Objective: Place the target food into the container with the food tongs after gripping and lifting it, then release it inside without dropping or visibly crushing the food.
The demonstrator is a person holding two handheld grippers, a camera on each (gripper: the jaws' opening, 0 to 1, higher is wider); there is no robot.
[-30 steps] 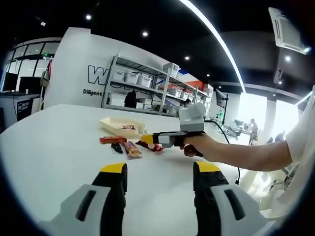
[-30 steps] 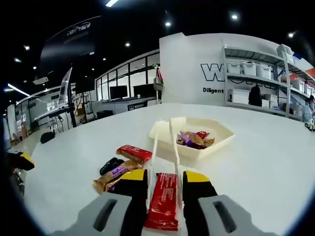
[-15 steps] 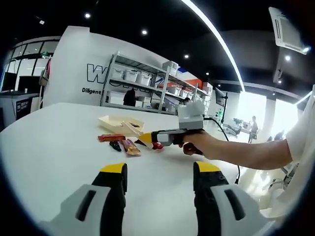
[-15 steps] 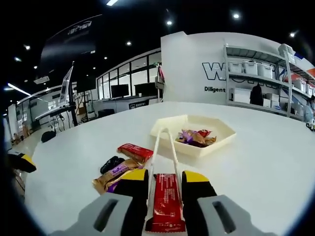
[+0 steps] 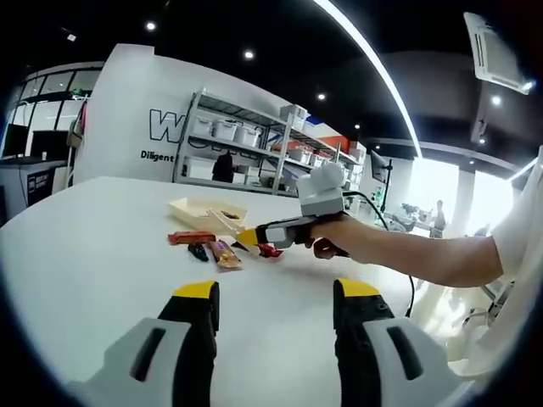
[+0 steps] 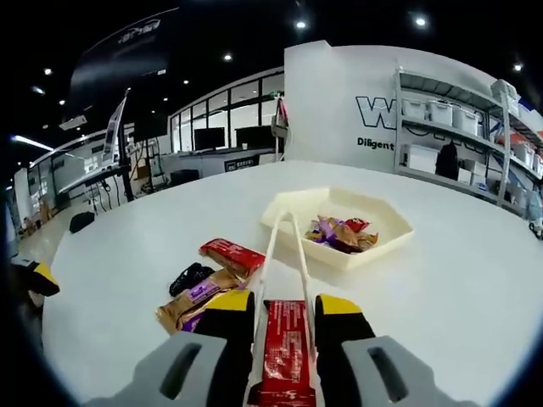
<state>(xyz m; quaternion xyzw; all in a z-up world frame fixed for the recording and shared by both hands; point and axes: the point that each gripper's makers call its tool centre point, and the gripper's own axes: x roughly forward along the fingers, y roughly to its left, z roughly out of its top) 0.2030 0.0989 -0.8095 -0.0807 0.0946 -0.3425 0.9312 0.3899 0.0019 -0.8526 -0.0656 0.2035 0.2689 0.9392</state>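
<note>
My right gripper (image 6: 284, 307) is shut on white food tongs (image 6: 299, 254), whose two arms reach forward with their tips just in front of the cream tray (image 6: 386, 242). A red snack bar (image 6: 284, 352) lies on the table under the tongs, between my jaws. Wrapped snacks (image 6: 339, 233) sit inside the tray. In the left gripper view the right gripper (image 5: 254, 236), held by a hand, hovers over that red bar (image 5: 270, 251), tongs (image 5: 227, 220) pointing at the tray (image 5: 182, 206). My left gripper (image 5: 276, 297) stands open and holds nothing, low over the white table.
Left of the tongs lie another red bar (image 6: 232, 254), a small black item (image 6: 188, 277) and a gold and purple bar (image 6: 199, 297). The person's forearm (image 5: 441, 259) crosses the left gripper view. Shelving with bins (image 5: 246, 140) stands behind the table.
The right gripper has tilted and edged forward over the red bar, the tongs' tips now nearer the tray's front. The left gripper has stayed still.
</note>
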